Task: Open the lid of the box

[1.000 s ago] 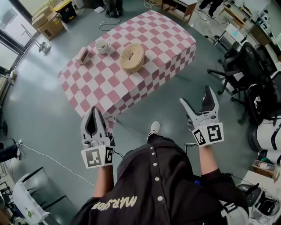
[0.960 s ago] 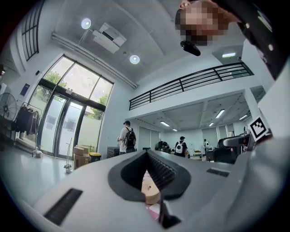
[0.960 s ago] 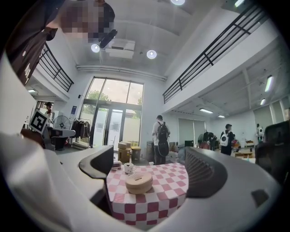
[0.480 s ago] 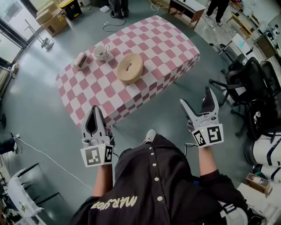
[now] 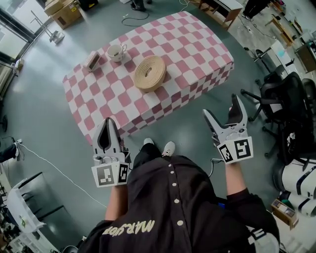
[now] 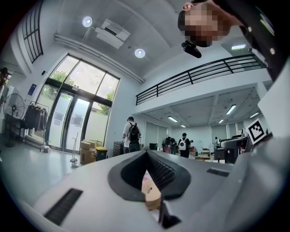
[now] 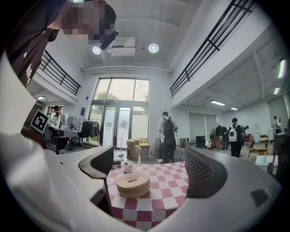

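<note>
A round, light wooden box (image 5: 150, 72) with its lid on sits near the middle of a table with a pink-and-white checked cloth (image 5: 197, 44). Both grippers hang in the air short of the table's near edge, well apart from the box. My left gripper (image 5: 107, 121) is shut with nothing in it; a sliver of the box (image 6: 152, 192) shows through the gap behind its tips (image 6: 147, 153). My right gripper (image 5: 222, 108) is open and empty. In the right gripper view the box (image 7: 132, 184) stands between the spread jaws of that gripper (image 7: 148, 159), some way off.
A white cup (image 5: 116, 51) and a small slanted block (image 5: 93, 60) stand on the table's far left. Office chairs (image 5: 276, 94) crowd the right side. A cable (image 5: 54, 170) runs over the floor at left. Cardboard boxes (image 5: 61, 12) and people (image 7: 168, 136) are beyond the table.
The person has stepped forward, so the table sits a little nearer and further right in the head view. Both grippers keep the same pose, left shut and right open.
</note>
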`<control>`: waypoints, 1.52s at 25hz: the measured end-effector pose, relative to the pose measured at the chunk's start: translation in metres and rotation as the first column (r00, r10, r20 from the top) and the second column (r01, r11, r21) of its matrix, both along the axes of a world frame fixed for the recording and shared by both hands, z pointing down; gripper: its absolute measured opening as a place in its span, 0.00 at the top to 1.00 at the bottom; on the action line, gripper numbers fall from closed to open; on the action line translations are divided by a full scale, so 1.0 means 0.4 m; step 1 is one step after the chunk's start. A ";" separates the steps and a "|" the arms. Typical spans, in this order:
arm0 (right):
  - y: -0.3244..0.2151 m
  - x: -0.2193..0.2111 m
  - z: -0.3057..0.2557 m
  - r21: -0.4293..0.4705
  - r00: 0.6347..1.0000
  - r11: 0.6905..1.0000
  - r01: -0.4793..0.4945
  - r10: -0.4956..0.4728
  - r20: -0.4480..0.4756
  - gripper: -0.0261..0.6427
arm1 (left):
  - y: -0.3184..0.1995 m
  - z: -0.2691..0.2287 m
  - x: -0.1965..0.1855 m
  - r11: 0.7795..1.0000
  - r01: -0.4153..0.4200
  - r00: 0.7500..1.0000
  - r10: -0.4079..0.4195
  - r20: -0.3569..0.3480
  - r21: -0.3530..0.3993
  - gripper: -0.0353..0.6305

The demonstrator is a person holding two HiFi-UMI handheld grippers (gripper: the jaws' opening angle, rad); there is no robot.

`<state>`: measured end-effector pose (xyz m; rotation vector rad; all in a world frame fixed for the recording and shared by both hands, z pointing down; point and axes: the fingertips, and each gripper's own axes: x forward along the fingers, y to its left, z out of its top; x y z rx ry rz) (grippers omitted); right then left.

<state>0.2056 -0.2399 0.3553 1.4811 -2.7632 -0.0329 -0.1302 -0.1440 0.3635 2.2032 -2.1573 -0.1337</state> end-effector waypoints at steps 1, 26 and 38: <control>-0.008 -0.007 0.008 -0.008 1.000 1.000 0.004 -0.004 -0.002 0.25 | -0.003 0.005 -0.009 1.000 0.006 1.000 -0.006 -0.002 -0.007 0.93; -0.322 -0.316 -0.044 0.025 0.993 0.994 0.103 -0.102 -0.056 0.25 | -0.392 -0.023 -0.255 0.999 -0.043 0.999 0.044 -0.018 0.016 0.93; -0.411 -0.386 0.073 -0.100 0.954 0.963 0.249 -0.262 -0.146 0.25 | -0.450 -0.003 -0.280 1.000 0.003 1.000 -0.003 0.000 -0.013 0.93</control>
